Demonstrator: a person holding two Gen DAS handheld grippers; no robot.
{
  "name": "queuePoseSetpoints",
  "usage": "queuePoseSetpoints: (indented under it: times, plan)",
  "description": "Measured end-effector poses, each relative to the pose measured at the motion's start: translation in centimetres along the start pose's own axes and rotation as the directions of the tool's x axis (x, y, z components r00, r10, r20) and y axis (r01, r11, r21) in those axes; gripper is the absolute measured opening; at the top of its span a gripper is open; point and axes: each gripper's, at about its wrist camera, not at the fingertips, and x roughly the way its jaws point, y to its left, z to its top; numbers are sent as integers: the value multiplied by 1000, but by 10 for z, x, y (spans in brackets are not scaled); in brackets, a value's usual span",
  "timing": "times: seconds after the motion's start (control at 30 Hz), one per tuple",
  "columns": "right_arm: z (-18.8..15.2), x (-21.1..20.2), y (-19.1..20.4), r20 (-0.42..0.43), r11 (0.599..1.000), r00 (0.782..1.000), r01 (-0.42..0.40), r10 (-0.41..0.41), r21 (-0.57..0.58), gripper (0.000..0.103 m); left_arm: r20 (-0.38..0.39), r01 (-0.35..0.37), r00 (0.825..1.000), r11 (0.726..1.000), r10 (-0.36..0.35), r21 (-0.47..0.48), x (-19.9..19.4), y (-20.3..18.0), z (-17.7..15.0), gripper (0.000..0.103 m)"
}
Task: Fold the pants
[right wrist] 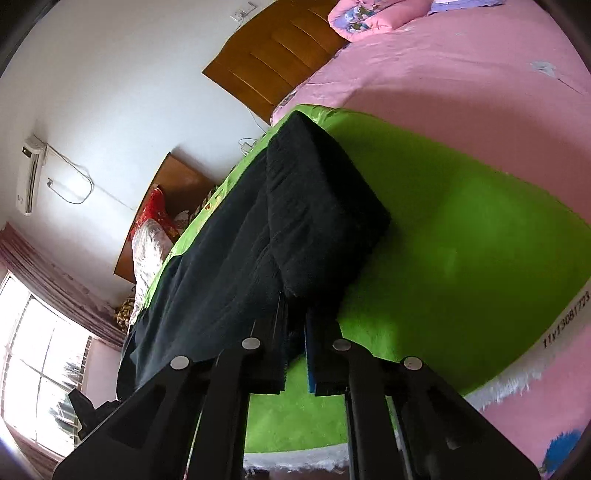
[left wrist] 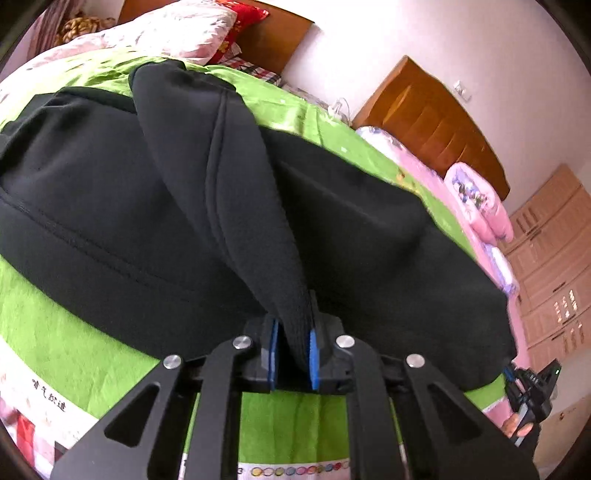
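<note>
Black pants [left wrist: 110, 206] lie across a green cloth [left wrist: 55, 325] on the bed. My left gripper [left wrist: 293, 350] is shut on a raised fold of the pants, and the blue pads [left wrist: 314, 354] pinch the fabric, which rises up and away from the jaws. In the right wrist view my right gripper [right wrist: 295, 350] is shut on the near end of the pants [right wrist: 314, 206], lifted off the green cloth [right wrist: 461, 240]. The right gripper also shows in the left wrist view [left wrist: 528, 391] at the lower right, by the pants' edge.
Pillows [left wrist: 177, 33] and a wooden headboard [left wrist: 273, 40] lie at the head of the bed. A second bed with a pink sheet [right wrist: 443, 74], a pink quilt [left wrist: 480, 206] and its headboard [left wrist: 432, 122] stands alongside. Wardrobes [left wrist: 554, 266] and a window [right wrist: 37, 369] line the walls.
</note>
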Motion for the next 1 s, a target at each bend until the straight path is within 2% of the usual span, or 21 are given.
queuePoseSetpoints:
  times: [0.07,0.13,0.23,0.33,0.5,0.53,0.57,0.6,0.63,0.67,0.7,0.73,0.77,0.8,0.87,0.93,0.97,1.0]
  plan:
    - [3,-9,10,22,999,999,-34,34,-9,8,37,18,999,1000,-18,8,-10,-6,7,13]
    - [3,-13,12,25,999,999,-31,31,-8,8,74,10,997,999,-13,44,-25,-17,9,13]
    - [-2,4,-4,-12,1000,1000,18,-18,25,8,49,-13,999,998,11,54,-18,-17,4,13]
    - [-2,3,-9,-1,998,1000,-9,9,58,4,-18,-21,1000,1000,21,9,1,-4,-3,13]
    - [1,-6,2,20,1000,1000,-12,12,29,5,24,4,1000,1000,-4,18,-14,-7,-3,13]
    - [-1,-2,1,9,1000,1000,-3,3,27,6,17,-2,1000,1000,1,17,-12,-6,-3,14]
    - [-4,2,-3,-6,999,1000,-8,9,38,15,5,-7,1000,1000,7,14,-8,-4,-4,16]
    - [-7,5,-4,-12,998,1000,-25,26,50,18,-14,-13,1000,1000,13,4,-2,-1,-6,18]
    - [-10,4,-1,-3,999,999,-37,37,38,20,0,10,1000,1000,-10,-19,0,4,-7,18]
    - [-12,3,4,-15,999,999,-48,49,26,29,-1,17,1000,1000,-17,-24,0,4,-8,19]
    - [-15,3,12,-40,998,997,-69,69,14,40,-2,23,1000,999,-23,-23,-1,4,-8,25]
    - [-19,3,18,-55,996,995,-84,84,7,44,-3,44,999,999,-44,-26,-2,3,-7,35]
    - [-22,4,24,-75,995,992,-100,99,-2,44,-2,63,998,997,-63,-32,-3,3,-8,40]
    - [-27,7,30,-97,993,989,-115,114,-11,44,0,75,997,997,-75,-36,-3,2,-9,44]
    - [-43,18,44,-152,990,979,-141,136,-27,44,6,59,998,998,-59,-22,-3,-2,-11,44]
    - [-50,26,55,-154,988,981,-134,121,-71,40,14,46,999,999,-46,-4,-1,-4,-12,42]
    - [-51,28,58,-147,989,984,-118,105,-86,31,17,38,999,999,-38,5,-1,-5,-13,42]
    - [-53,28,59,-136,991,986,-105,93,-87,16,22,25,999,1000,-25,11,-2,-6,-13,29]
